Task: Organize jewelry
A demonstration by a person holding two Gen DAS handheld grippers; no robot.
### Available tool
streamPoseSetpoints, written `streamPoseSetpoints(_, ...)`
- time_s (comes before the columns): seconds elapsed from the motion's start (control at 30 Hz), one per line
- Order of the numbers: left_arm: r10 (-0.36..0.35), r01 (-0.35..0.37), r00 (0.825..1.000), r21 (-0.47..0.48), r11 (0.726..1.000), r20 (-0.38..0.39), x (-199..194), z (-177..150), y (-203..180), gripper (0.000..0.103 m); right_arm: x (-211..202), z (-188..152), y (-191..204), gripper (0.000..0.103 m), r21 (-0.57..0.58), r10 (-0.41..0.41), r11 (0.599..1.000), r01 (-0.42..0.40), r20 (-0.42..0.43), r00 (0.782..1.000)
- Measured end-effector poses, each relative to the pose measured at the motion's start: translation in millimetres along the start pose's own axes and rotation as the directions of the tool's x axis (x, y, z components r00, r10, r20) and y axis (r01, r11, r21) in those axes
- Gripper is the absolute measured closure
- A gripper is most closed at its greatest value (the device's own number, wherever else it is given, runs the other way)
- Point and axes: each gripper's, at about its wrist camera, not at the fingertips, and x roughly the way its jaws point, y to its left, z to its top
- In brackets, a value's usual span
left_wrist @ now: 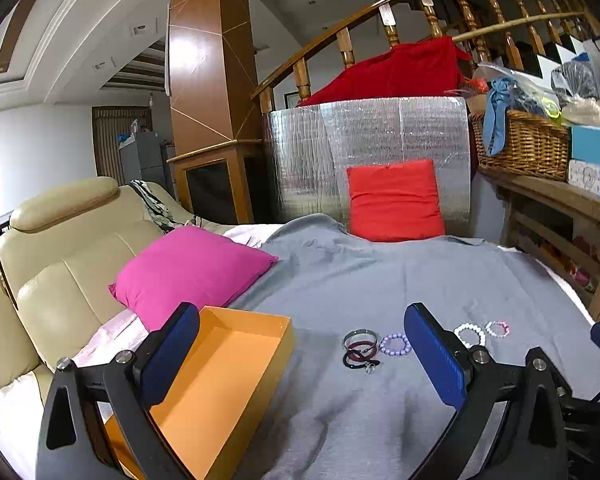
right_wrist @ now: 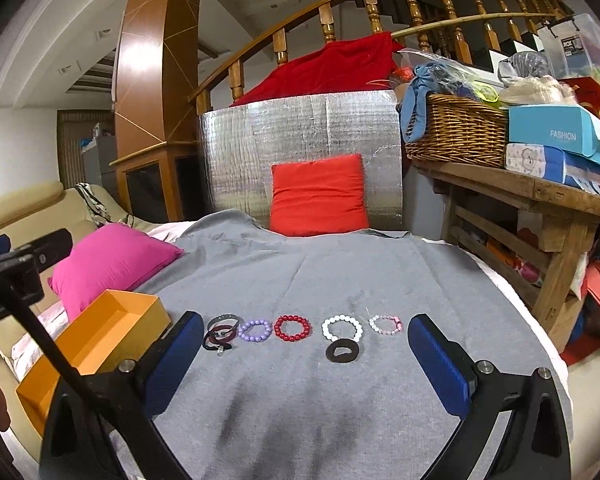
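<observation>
Bracelets lie in a row on a grey cloth (right_wrist: 300, 272): a pile of bangles and dark hair ties (right_wrist: 220, 334), a purple bead bracelet (right_wrist: 255, 330), a red one (right_wrist: 292, 326), a white one (right_wrist: 342, 328), a pink one (right_wrist: 386, 324), and a black ring (right_wrist: 343, 352) in front of the white one. An empty orange box (right_wrist: 100, 340) sits at the left. My right gripper (right_wrist: 306, 354) hovers open before the row. My left gripper (left_wrist: 300, 356) is open too, between the orange box (left_wrist: 228, 372) and the bangle pile (left_wrist: 360, 348); its right finger hides the red bracelet.
A pink cushion (right_wrist: 112, 264) lies left behind the box, a red cushion (right_wrist: 318, 196) leans on a silver foil panel (right_wrist: 300, 140) at the back. A cream leather sofa (left_wrist: 60, 264) is on the left. A wooden bench (right_wrist: 540, 200) with a wicker basket (right_wrist: 456, 132) and boxes stands on the right.
</observation>
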Motion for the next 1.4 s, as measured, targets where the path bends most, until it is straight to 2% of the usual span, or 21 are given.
streamPoseSetpoints(0.37,0.005,-0.004,0.997,0.024,1.000,-0.071,23,-16,-3,0.001,11,-3,-13,0.000,0.037,-0.006,0.999,0.007,-0.045,0.999)
streamPoseSetpoints(0.43,-0.009,0.011,0.995,0.021,1.000,-0.102,32,-21,-2,0.001,17,-4,-17,0.000,0.050,-0.011,0.999,0.015,-0.066,0.998)
streamPoseSetpoints(0.53,-0.036,0.038,0.985,0.013,0.999,-0.168,50,-32,2,0.001,36,-8,-31,0.000,0.074,-0.029,0.996,0.041,-0.147,0.989)
streamPoseSetpoints(0.6,-0.057,0.057,0.971,-0.006,0.998,-0.233,69,-43,7,0.001,55,-12,-43,0.000,0.106,-0.018,0.993,0.044,-0.235,0.972)
streamPoseSetpoints(0.7,-0.077,0.078,0.947,-0.011,0.997,-0.313,93,-58,11,0.001,88,-22,-62,0.000,0.168,0.020,0.985,0.043,-0.357,0.934)
streamPoseSetpoints(0.8,-0.132,0.128,0.907,-0.039,0.991,-0.399,119,-73,11,0.001,133,-32,-83,0.000,0.262,0.104,0.965,0.026,-0.471,0.876)
streamPoseSetpoints(0.9,-0.188,0.176,0.865,-0.069,0.982,-0.466,144,-86,6,0.001,168,-42,-92,0.000,0.301,0.136,0.953,0.036,-0.531,0.837)
streamPoseSetpoints(0.97,-0.204,0.194,0.848,-0.072,0.978,-0.490,158,-90,1,0.007,191,-45,-94,0.000,0.304,0.144,0.952,0.040,-0.558,0.817)
streamPoseSetpoints(1.0,-0.209,0.200,0.837,-0.072,0.977,-0.506,167,-92,-1,0.014,201,-46,-92,0.003,0.298,0.149,0.954,0.034,-0.569,0.809)
streamPoseSetpoints(1.03,-0.218,0.207,0.825,-0.080,0.975,-0.522,175,-93,-4,0.022,207,-46,-90,0.006,0.291,0.150,0.956,0.030,-0.575,0.804)
streamPoseSetpoints(1.07,-0.232,0.217,0.812,-0.093,0.972,-0.535,184,-94,-6,0.026,217,-48,-85,0.008,0.273,0.151,0.962,0.019,-0.585,0.797)
streamPoseSetpoints(1.13,-0.244,0.224,0.793,-0.104,0.969,-0.559,199,-94,-11,0.032,228,-49,-79,0.021,0.256,0.153,0.967,0.007,-0.600,0.785)
streamPoseSetpoints(1.17,-0.247,0.229,0.788,-0.103,0.968,-0.564,206,-93,-15,0.032,235,-52,-77,0.027,0.246,0.145,0.969,0.012,-0.612,0.777)
streamPoseSetpoints(1.2,-0.251,0.237,0.786,-0.098,0.966,-0.565,212,-92,-19,0.032,242,-56,-75,0.039,0.237,0.133,0.971,0.025,-0.626,0.768)
streamPoseSetpoints(1.23,-0.253,0.246,0.785,-0.089,0.965,-0.565,218,-90,-24,0.032,246,-56,-75,0.044,0.235,0.126,0.971,0.035,-0.635,0.763)
streamPoseSetpoints(1.3,-0.257,0.258,0.780,-0.081,0.963,-0.571,230,-87,-32,0.032,248,-56,-73,0.059,0.206,0.083,0.977,0.062,-0.623,0.778)
streamPoseSetpoints(1.33,-0.264,0.265,0.771,-0.084,0.961,-0.579,237,-87,-36,0.032,248,-55,-73,0.066,0.207,0.083,0.976,0.061,-0.623,0.778)
streamPoseSetpoints(1.4,-0.267,0.272,0.749,-0.086,0.958,-0.606,254,-89,-44,0.032,246,-54,-73,0.068,0.233,0.113,0.971,0.044,-0.617,0.779)
